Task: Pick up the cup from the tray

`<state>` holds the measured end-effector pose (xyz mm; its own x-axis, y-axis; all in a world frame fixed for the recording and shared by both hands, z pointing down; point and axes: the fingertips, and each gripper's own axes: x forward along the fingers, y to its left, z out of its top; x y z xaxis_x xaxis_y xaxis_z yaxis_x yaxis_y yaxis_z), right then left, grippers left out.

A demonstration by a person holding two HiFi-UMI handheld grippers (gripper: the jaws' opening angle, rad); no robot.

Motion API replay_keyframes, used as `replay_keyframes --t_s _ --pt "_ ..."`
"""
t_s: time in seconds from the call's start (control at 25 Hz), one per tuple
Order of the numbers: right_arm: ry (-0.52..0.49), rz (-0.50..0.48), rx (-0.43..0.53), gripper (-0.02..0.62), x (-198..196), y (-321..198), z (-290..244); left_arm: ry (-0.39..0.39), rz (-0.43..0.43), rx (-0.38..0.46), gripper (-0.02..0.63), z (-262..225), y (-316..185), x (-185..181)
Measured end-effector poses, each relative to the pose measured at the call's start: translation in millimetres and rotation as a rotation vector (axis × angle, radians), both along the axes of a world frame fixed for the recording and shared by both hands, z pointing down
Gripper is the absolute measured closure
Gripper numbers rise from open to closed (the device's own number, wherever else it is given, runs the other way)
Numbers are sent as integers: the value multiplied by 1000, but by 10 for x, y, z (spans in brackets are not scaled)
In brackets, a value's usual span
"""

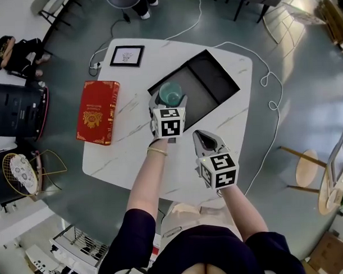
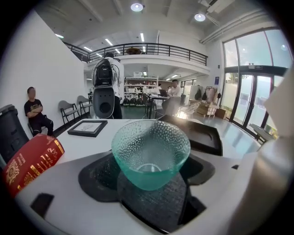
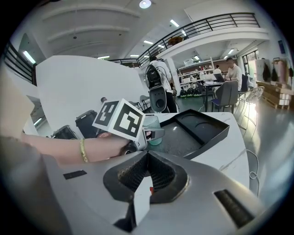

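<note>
A teal pebbled glass cup (image 1: 170, 94) stands in the near left corner of the black tray (image 1: 217, 84) on the white marble table. My left gripper (image 1: 169, 101) is open, one jaw on each side of the cup. In the left gripper view the cup (image 2: 150, 153) fills the gap above the dark pads (image 2: 98, 176), and I see no pad pressing on it. My right gripper (image 1: 208, 140) hovers over the table near the tray's front edge, shut and empty. In the right gripper view its pads (image 3: 158, 176) meet, and beyond them are the cup (image 3: 153, 125) and tray (image 3: 204, 131).
A red book (image 1: 97, 111) lies left of the tray, and a black framed picture (image 1: 127, 55) lies at the far left of the table. The table's right edge (image 1: 247, 125) is close to the tray. A cable (image 1: 268, 79) trails on the floor at the right.
</note>
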<state>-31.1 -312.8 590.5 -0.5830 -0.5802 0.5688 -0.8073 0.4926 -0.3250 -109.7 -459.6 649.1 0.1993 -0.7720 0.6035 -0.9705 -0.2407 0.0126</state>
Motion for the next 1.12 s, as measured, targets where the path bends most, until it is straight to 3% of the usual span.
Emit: replay_keyframes --t_s 0.64,1.12 --pt "13 6 -6 584 41 7 13 -1 10 4 233 -35 -23 33" --pt "22 11 43 584 113 45 -227 7 35 40 233 -506 309 153"
